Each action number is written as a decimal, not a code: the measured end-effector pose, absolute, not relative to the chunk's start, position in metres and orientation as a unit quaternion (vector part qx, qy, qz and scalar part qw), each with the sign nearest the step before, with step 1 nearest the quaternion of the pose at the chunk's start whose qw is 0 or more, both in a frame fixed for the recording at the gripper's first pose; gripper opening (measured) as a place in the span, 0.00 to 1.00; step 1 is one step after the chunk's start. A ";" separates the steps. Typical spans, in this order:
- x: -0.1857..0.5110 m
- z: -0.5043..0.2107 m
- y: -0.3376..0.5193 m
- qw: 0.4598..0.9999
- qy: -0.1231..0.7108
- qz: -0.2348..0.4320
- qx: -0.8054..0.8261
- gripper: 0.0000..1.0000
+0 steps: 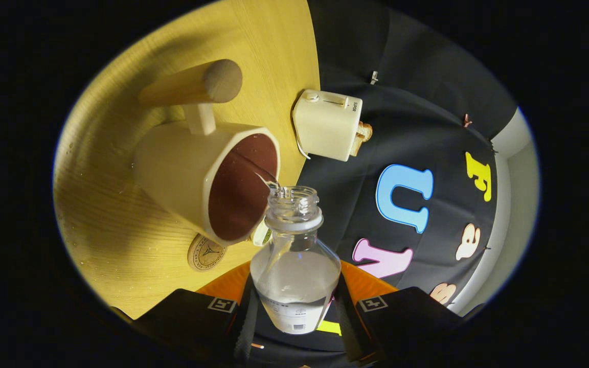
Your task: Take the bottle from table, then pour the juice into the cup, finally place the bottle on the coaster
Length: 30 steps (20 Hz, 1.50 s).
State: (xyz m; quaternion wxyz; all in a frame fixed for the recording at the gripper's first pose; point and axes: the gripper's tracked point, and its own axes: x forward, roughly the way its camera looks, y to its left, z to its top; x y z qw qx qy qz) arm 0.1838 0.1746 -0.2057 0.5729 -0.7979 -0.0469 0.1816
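My gripper (294, 301) is shut on a clear glass bottle (294, 266), one finger pressing each side of its body. The bottle is uncapped and holds pale liquid. It is tilted, its open mouth (294, 197) right at the rim of a cream cup (207, 179) with a dark brown inside. A thin stream of liquid runs from the mouth into the cup. The cup has a wooden handle (197, 84) and stands on the wooden table (100, 204). A round cork coaster (205, 253) lies on the table beside the cup, just ahead of the fingers.
A cream toaster (327, 125) with a slice of toast in it stands near the table's edge beyond the cup. A small green and white object (261, 235) shows between the cup and the bottle. Small droplets dot the table surface.
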 end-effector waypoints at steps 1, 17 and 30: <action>0.184 -0.207 0.174 0.571 -0.047 0.182 -0.799 0.71; 0.192 -0.209 0.172 0.518 -0.072 0.195 -0.830 0.71; 0.202 -0.214 0.179 0.468 -0.092 0.208 -0.854 0.71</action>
